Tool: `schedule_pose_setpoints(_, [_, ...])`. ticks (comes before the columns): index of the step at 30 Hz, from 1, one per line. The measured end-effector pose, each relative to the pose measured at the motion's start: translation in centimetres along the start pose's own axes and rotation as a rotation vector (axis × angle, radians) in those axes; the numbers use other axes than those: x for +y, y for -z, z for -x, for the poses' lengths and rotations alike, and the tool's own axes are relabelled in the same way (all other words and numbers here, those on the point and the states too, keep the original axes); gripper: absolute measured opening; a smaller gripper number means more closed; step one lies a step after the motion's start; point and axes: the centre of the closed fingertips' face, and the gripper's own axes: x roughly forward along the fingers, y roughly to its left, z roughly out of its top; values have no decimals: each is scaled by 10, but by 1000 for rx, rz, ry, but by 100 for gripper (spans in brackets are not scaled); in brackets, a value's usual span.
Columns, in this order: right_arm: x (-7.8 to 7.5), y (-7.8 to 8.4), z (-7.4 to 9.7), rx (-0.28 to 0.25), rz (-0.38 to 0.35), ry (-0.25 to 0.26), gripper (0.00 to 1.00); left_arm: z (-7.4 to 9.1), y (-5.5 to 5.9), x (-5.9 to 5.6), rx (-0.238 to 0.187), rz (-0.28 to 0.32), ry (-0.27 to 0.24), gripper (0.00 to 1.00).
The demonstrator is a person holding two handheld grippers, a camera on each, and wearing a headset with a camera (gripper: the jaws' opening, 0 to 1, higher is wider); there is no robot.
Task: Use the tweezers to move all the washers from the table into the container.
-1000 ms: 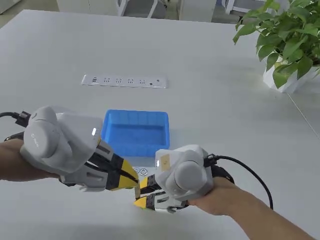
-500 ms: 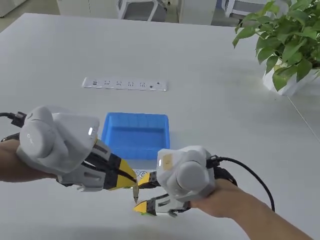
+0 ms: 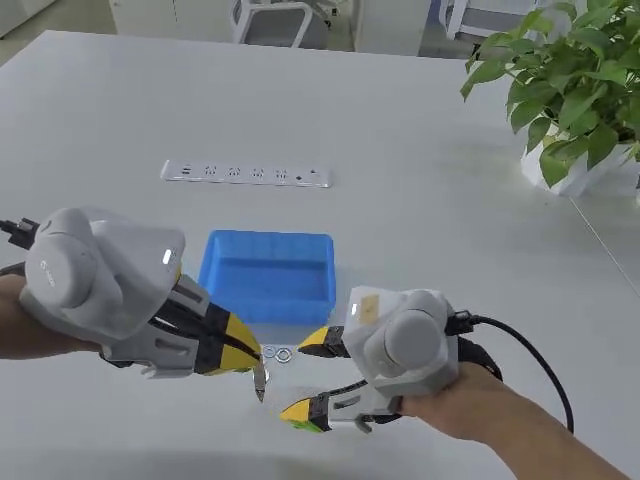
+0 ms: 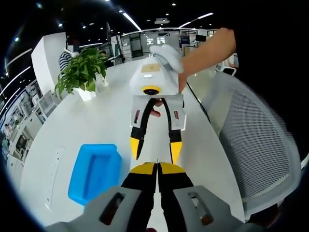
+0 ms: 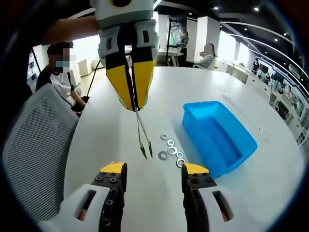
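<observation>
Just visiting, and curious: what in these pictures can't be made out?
The washers: in the head view the left claw covers part of the group, so they can't be counted there.
The tweezers: in the left gripper view that claw's shut jaws hide the tips.
The plant pot: cut off by the head view's right edge.
The power strip: its markings are too small to read in the head view.

Head view looks down; gripper views face each other, sharing the container (image 5: 217,133).
</observation>
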Motion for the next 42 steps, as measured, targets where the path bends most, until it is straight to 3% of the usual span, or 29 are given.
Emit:
schedule_pose_setpoints(12, [-12, 9, 13, -30, -81, 77, 65, 7, 7, 14, -4, 8, -20, 5])
schedule_pose_setpoints(29, [-10, 19, 17, -15, -100, 91, 65, 2, 8, 21, -29, 10, -3, 5])
schedule_pose_setpoints(42, [-7, 16, 13, -20, -88, 77, 63, -1, 11, 24, -38, 24, 7, 5])
